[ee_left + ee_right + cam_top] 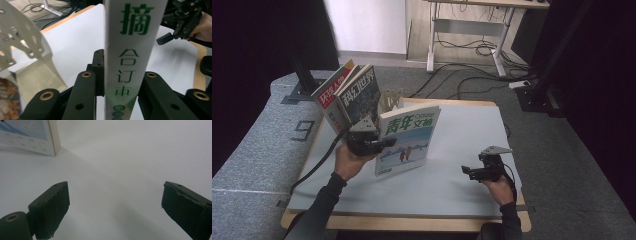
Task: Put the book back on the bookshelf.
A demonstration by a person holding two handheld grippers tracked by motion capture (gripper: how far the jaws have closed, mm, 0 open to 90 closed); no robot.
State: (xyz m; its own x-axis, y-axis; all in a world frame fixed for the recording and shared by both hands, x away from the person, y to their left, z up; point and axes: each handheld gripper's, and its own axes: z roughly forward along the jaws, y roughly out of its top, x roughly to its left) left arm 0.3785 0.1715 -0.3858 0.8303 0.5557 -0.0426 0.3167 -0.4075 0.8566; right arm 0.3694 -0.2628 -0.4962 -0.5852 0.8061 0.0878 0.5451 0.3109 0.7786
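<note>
Your left gripper [112, 82] has its jaws clamped on the spine of one book [404, 145], held upright with its lower edge on the white sheet [462, 145] that covers the desk [412, 222]. The spine carries green characters, 摘 above 合订本; the cover reads 青年文摘 in green over a snowy scene. Your right gripper [115, 205] hangs low over the bare sheet, its jaws standing wide apart with nothing between them, well apart from the book. Behind your left hand [348, 162], two more books [349, 95] lean in a pale stand [391, 102]: one reads 科幻世界, the other has a red cover. That makes three books, two grippers.
</note>
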